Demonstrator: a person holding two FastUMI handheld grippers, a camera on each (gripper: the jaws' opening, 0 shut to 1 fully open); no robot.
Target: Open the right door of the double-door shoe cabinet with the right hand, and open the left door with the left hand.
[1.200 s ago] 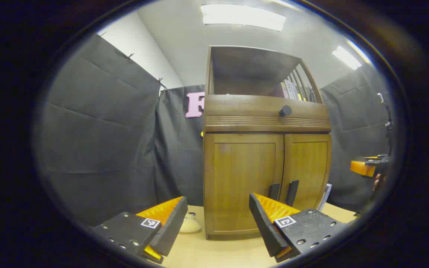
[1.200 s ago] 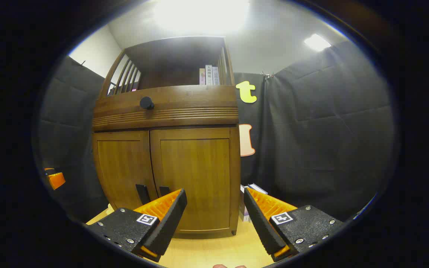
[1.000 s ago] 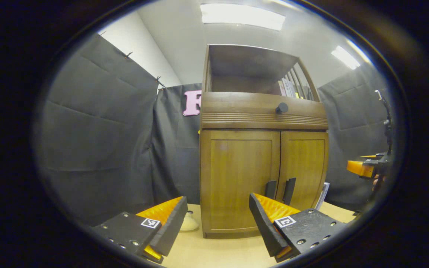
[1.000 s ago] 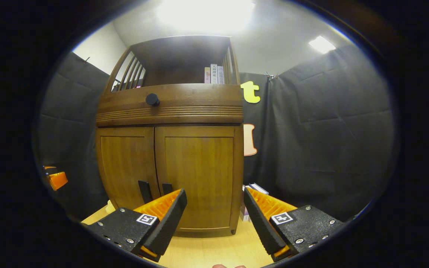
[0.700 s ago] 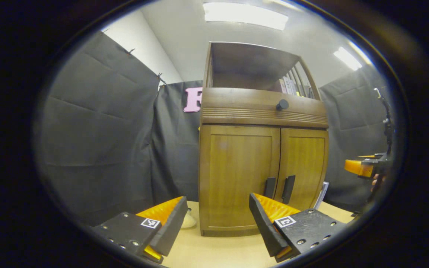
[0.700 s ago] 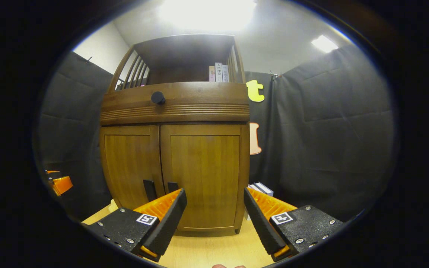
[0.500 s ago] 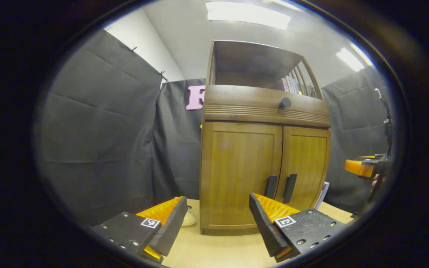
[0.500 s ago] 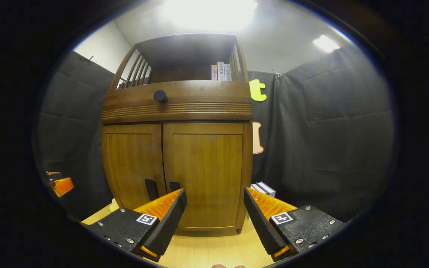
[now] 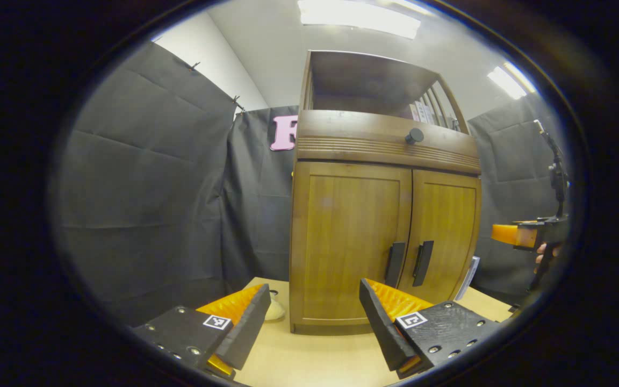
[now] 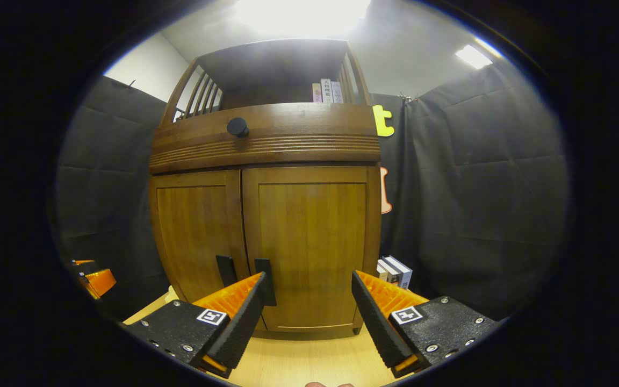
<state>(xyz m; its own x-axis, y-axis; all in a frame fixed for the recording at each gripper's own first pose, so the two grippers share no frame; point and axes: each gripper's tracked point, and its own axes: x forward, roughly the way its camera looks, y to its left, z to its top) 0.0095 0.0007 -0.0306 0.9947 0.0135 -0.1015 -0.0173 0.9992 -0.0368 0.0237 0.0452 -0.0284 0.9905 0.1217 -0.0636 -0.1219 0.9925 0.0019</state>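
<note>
Your left gripper [image 9: 315, 317] is wide open and holds nothing; same for your right gripper [image 10: 309, 312], jaws spread, nothing between them. Both hang short of the shoe cabinet [image 9: 384, 161], not touching it.

The cabinet stands upright on the light wood worktop [image 9: 315, 360], both doors closed. Left door [image 9: 350, 242] and right door [image 10: 312, 242] meet at the centre seam, with two dark vertical handles [image 9: 409, 263] low down on either side of it. In the right gripper view, the right door's handle [image 10: 264, 277] sits just behind your left-hand fingertip. Above the doors is a ribbed drawer front with a round dark knob [image 10: 238, 127].

Writing: the books [image 10: 328, 91] on the open top shelf carry spine text, too small to read. Each gripper finger has a small square black-and-white marker tag [image 10: 211, 316].

More books [image 10: 395, 270] stand on the worktop at the cabinet's right side. A pale round object [image 9: 276, 310] lies at its left side; can't tell what it is. Black cloth walls all around, white ceiling with strip lights [image 9: 358, 13]. In the left gripper view, your other gripper [image 9: 519, 235] sits far right, with fingers [image 9: 545, 251] of your hand on it.
</note>
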